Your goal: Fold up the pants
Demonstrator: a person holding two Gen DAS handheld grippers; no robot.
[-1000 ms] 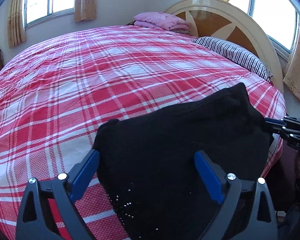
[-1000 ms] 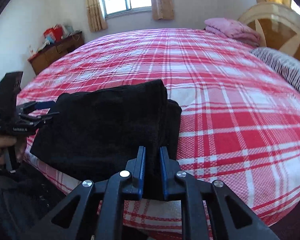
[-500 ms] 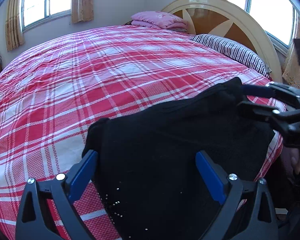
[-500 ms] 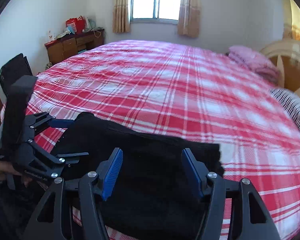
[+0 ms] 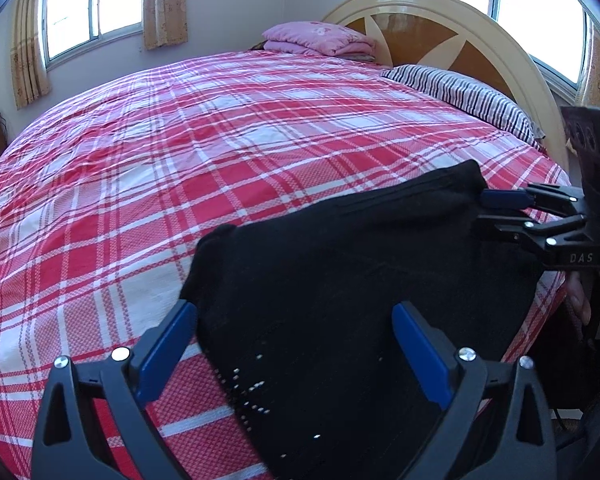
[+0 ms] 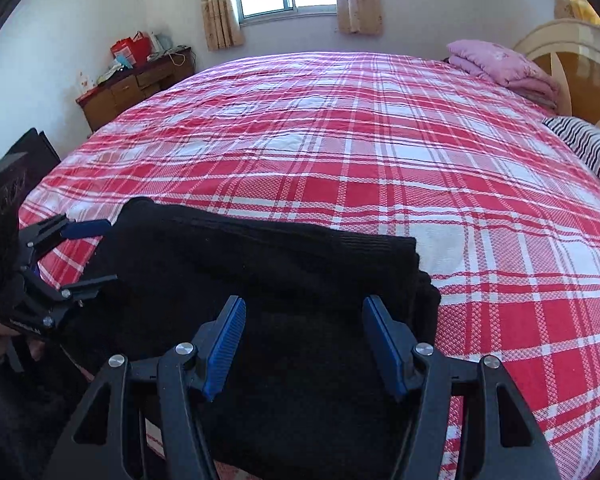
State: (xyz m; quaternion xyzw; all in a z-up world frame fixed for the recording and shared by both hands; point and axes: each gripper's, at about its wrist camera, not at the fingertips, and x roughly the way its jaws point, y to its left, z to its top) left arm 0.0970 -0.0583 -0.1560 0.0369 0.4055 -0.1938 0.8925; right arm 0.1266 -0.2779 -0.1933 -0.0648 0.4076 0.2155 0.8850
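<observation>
Pants (image 5: 364, 280): one black folded bundle at your near edge of the bed (image 5: 220, 152), long axis along that edge.
Left gripper (image 5: 296, 356): jaws apart over its left end.
Right gripper (image 6: 304, 344): jaws apart, nothing clamped.
Pillow (image 5: 468, 96): one, striped.

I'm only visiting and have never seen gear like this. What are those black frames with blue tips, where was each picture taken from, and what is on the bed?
There is no robot here. A person holds a two-fingered gripper in each hand, and each carries a wide-angle camera looking forward along its fingers.

One picture comes from the left gripper, with the right one in view at its right edge. The other comes from the right gripper, with the left one at its left edge. The blue tips are finger pads.

On the red plaid bed lie black pants, folded into a compact stack near the front edge. Farther back are a striped pillow and a folded pink blanket.

Both grippers are open, either side of the pants, holding nothing.
</observation>
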